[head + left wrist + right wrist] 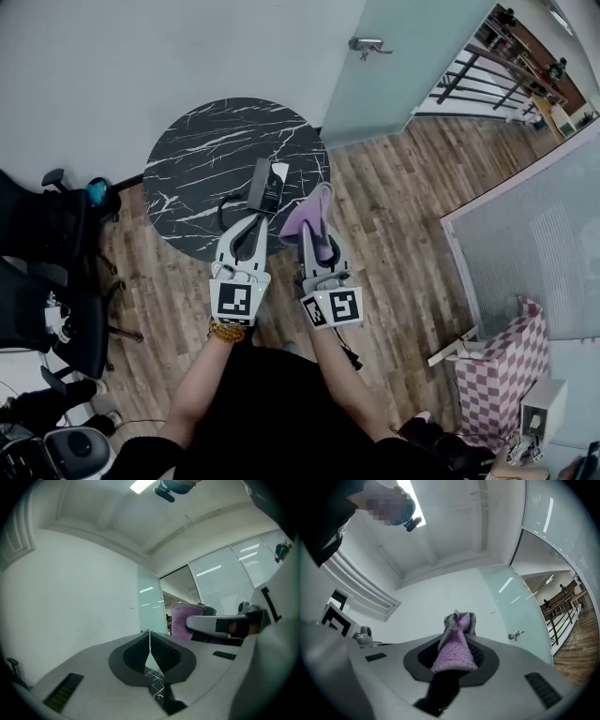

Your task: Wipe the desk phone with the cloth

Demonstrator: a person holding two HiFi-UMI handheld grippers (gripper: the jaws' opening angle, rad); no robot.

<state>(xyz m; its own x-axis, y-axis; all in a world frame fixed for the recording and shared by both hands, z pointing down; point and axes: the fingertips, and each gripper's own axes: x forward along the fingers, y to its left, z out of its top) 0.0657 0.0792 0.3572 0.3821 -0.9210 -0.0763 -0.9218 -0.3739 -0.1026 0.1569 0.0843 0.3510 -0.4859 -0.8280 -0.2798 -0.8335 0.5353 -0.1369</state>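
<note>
L tongs [150,638] clenched shut, nothing btwn; R tongs [457,637] grasping purple cloth [453,654], bunched up.

Table [202,155] bare left of phone [265,186]; chairs [42,272] crowd left.

light: even, bright, from ceiling lamp [404,494] | shadows: soft | edges: strong fisheye bending, dark vignette corners

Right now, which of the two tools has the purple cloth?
The right tool, clamped on the purple cloth. The left tool has its jaws together with nothing between them.
</note>
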